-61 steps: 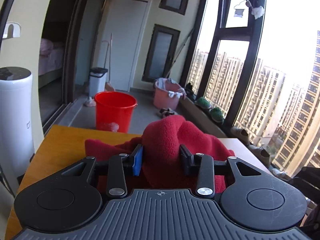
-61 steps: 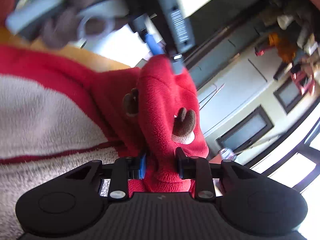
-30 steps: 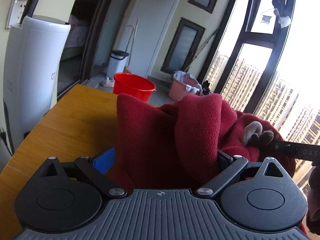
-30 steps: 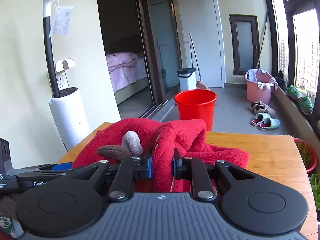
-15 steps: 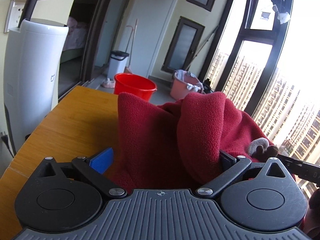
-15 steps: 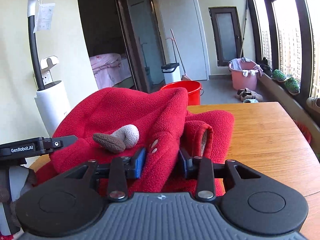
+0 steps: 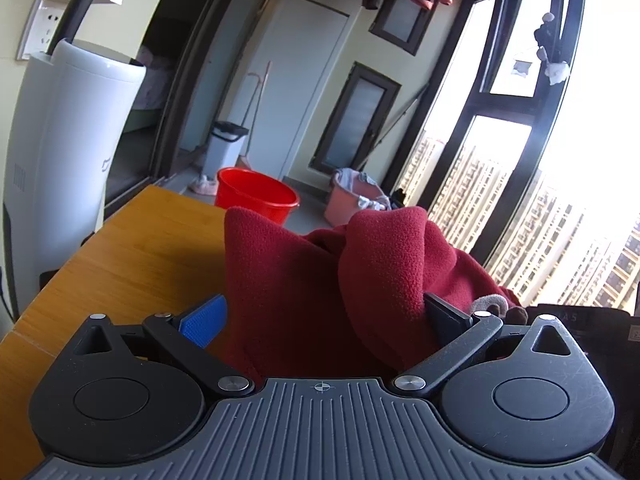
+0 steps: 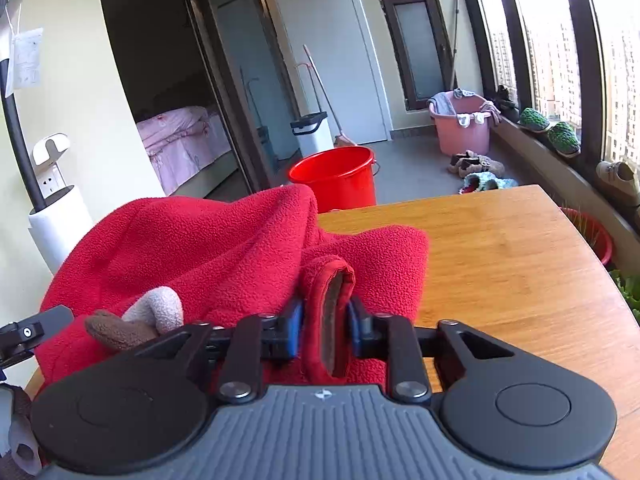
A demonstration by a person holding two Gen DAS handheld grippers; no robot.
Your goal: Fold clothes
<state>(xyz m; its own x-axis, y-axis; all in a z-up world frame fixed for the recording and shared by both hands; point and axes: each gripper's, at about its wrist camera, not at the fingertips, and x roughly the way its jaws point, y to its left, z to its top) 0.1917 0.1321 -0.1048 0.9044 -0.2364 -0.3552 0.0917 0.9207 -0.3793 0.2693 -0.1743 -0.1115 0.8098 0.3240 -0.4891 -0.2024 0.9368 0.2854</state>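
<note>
A red fleece garment (image 7: 320, 280) (image 8: 200, 240) lies bunched on the wooden table (image 7: 140, 248) (image 8: 500, 248). A brown and beige stuffed antler (image 8: 136, 322) sticks out of it. My left gripper (image 7: 320, 316) is open wide. A hump of fleece sits between its jaws, and the blue pad (image 7: 202, 326) stands clear of the cloth. My right gripper (image 8: 324, 328) has its jaws closing tight on a red cuff (image 8: 328, 280) with a grey lining, and both pads press on it. A tip of the left gripper (image 8: 24, 332) shows at the left edge of the right wrist view.
A red bucket (image 8: 336, 176) and a pink basin (image 8: 460, 124) stand on the floor past the table's far edge. A white cylindrical appliance (image 7: 68, 140) stands left of the table. Bare wood lies right of the garment. A red plant pot (image 8: 592, 236) sits beyond the right edge.
My right gripper let go of the thick fold, opened, sank a little and shut on the cuff. The left gripper opened wide two seconds back and has stayed so, hardly moving.
</note>
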